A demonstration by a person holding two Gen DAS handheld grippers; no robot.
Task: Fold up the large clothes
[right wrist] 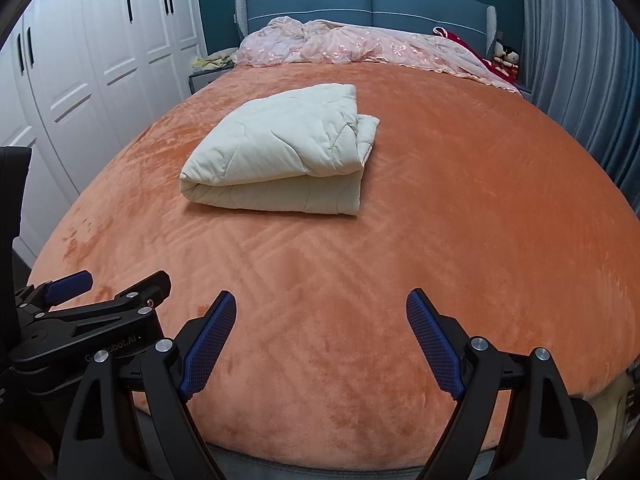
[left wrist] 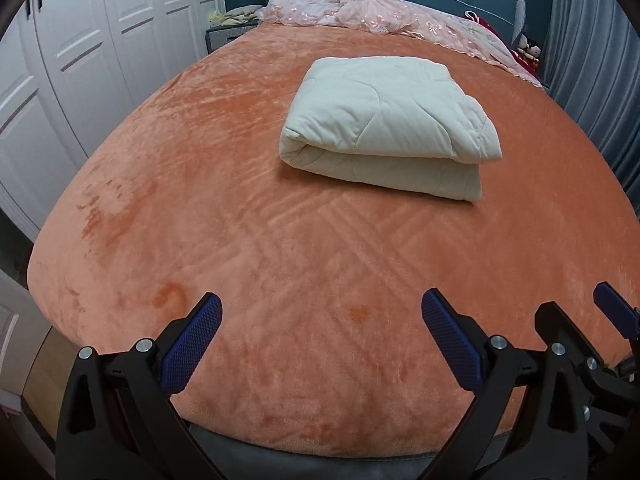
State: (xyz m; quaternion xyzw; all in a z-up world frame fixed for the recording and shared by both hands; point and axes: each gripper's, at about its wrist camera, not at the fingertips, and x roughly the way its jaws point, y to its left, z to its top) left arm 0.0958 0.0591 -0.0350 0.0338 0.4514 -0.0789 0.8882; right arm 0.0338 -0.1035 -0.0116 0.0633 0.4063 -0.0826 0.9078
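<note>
A cream quilted blanket [left wrist: 388,124] lies folded into a thick rectangular bundle on the orange plush bed cover [left wrist: 240,240]. It also shows in the right wrist view [right wrist: 280,156], left of centre. My left gripper [left wrist: 320,304] is open and empty, held over the foot of the bed, well short of the blanket. My right gripper [right wrist: 320,304] is open and empty too, at the same near edge. Each gripper shows at the side of the other's view: the right one [left wrist: 580,312] and the left one [right wrist: 108,284].
A crumpled pink lace cover [left wrist: 380,16] lies along the blue headboard [right wrist: 368,4]. White wardrobe doors [left wrist: 80,60] stand left of the bed. Grey curtains [right wrist: 580,80] hang on the right. A bedside table [right wrist: 208,74] and small dolls [right wrist: 506,60] flank the headboard.
</note>
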